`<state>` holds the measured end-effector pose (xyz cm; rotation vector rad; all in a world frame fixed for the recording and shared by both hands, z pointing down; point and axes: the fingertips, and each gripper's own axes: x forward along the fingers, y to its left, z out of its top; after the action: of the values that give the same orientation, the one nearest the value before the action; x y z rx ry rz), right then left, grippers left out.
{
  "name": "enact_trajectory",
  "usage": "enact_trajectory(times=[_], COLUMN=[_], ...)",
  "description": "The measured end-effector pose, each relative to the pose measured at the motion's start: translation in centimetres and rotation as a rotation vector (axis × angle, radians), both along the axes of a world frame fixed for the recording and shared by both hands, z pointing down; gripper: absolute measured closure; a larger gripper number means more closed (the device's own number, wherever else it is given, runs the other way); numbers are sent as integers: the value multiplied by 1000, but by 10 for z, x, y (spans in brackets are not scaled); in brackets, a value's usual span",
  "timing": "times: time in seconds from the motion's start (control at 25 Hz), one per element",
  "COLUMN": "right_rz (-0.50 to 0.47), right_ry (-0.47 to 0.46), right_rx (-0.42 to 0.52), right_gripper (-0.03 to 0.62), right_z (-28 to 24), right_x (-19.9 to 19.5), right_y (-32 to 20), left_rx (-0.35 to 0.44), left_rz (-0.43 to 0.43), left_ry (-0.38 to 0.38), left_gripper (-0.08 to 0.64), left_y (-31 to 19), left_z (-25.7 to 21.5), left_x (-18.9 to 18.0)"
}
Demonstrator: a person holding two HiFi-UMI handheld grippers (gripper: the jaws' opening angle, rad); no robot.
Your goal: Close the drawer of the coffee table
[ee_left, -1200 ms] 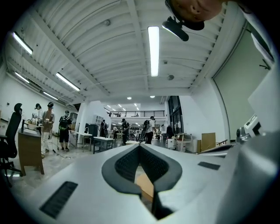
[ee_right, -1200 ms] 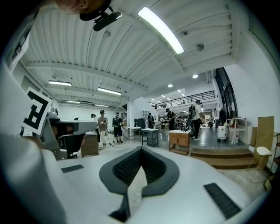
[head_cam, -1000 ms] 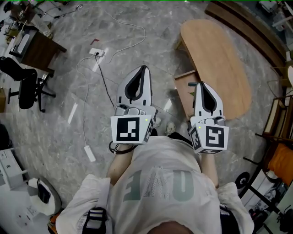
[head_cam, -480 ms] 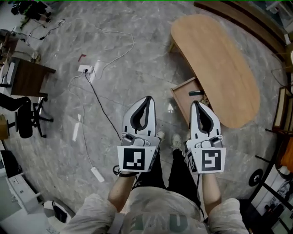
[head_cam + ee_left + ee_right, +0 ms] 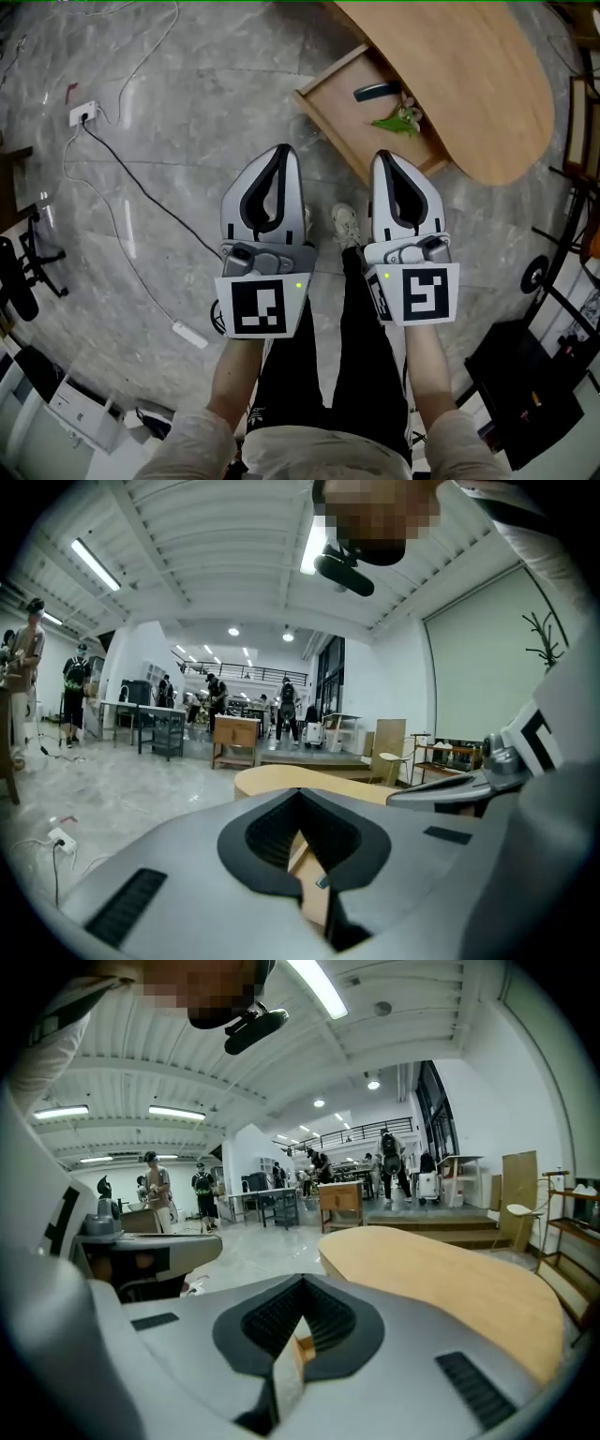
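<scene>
Your left gripper (image 5: 284, 148) and right gripper (image 5: 384, 155) are held side by side above your legs, both pointing forward. Each has its jaws brought together at the tips with nothing held between them; the left gripper view and the right gripper view both show the tips meeting, with only a sliver of wood visible through the gap behind them.

You have the grey marbled floor (image 5: 187, 103) spread under everything. Ahead and to your right stands the coffee table (image 5: 469, 75), its oval wooden top running off the upper edge of the head view. Its drawer (image 5: 342, 105) stands pulled out from under the top, toward your left. The drawer's near edge lies just beyond your right gripper's tips, not touching them, while your left gripper points at bare floor beside the drawer's front corner.

Inside the drawer you can see a dark oblong object (image 5: 378, 91) and, next to it, a small green leafy item (image 5: 398, 120)
</scene>
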<state>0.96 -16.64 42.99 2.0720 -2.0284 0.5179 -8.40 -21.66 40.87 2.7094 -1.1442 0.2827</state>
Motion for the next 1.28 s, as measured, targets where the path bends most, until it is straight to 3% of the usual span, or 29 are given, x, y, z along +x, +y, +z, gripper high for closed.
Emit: enact_trajectory(times=[0.16,0.36,0.44,0.52,0.56,0.6,0.68,0.8,0.88,0.96,1.28], right_rz=[25,45,47,36,25,12,-3,8,18,28,38], right_ry=[0,-9,-11,-6,1,10,31,36,36,24,-38], right_rx=[-40,-55,-53,-52,-55,-61,-78,-117,-148,-186,-218], right_gripper=[592,592,592,592,592,592,592,592,592,591,592], right_z=[37,49,47,44,43,44,49,65,76,87,109], right_x=[5,8,12,14,15,17,24,39,46,49,52], right_y=[13,19,16,14,14,16,23,43,58,72,100], left_rx=[-34,-40,-25,19,58,106,217,396,489,538,712], left_rz=[27,88,174,319,418,531,784,1142,1326,1440,1702], left_ry=[-12,-34,-46,-96,-144,-211,-392,-679,-843,-962,-1284], left_gripper=[566,566,566,566,549,477,387,359,359,359,364], left_y=[8,14,14,17,20,26,42,70,84,88,94], left_z=[34,39,39,45,51,62,93,155,194,226,308], left_x=[4,14,26,44,55,65,81,90,88,85,77])
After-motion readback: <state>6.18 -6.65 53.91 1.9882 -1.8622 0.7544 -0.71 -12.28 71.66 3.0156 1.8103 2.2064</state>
